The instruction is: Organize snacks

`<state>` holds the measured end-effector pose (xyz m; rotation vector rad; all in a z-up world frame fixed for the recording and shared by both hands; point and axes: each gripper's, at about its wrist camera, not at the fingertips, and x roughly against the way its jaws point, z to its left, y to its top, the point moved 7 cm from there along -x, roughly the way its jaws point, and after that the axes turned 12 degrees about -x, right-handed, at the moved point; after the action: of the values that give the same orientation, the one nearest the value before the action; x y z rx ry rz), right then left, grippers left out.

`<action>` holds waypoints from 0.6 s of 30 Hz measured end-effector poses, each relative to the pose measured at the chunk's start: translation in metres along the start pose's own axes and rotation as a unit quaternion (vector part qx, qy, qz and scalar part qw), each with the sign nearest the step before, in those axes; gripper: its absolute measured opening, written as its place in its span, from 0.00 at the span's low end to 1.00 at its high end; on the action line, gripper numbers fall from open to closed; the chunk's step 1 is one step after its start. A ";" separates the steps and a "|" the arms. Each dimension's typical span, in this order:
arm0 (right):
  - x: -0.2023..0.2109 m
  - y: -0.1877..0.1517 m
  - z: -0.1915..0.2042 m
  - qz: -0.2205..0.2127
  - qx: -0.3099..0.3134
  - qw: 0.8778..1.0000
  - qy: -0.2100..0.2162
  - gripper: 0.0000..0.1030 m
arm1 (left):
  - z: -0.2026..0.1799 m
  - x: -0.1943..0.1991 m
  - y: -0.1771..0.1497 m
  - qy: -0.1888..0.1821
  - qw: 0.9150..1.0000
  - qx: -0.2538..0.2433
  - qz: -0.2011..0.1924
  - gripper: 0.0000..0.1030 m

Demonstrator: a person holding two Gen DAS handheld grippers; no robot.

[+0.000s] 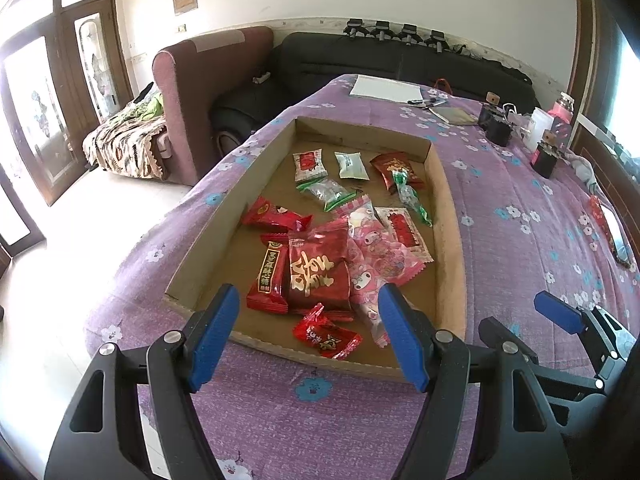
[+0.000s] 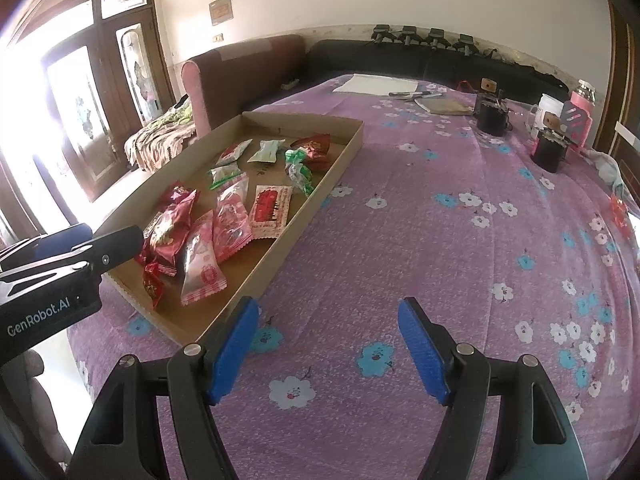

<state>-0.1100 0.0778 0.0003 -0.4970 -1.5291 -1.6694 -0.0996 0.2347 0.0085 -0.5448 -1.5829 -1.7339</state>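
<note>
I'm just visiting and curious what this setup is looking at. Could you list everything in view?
cardboard tray: one, brown, on the purple cloth.
snack packets: about a dozen, mostly red, some pink, green and white, inside the tray.
floral cloth: one, purple, covering the table.
paper sheet: one, white, far end.
black cups: two, far right.
pink bottle: one, far right.
sofas: one maroon, one black, behind.
left gripper: blue jaws open, over the tray's near edge.
right gripper: blue jaws open, over bare cloth.
</note>
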 end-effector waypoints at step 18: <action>0.023 0.010 0.011 -0.058 0.028 0.998 -0.003 0.72 | 0.054 0.088 0.015 0.124 0.971 0.080 -0.188 1.00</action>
<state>-0.1182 0.0822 0.0259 -0.3894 -1.6311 -1.7093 -0.1547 0.2679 0.0902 0.0604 -1.6995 -1.8365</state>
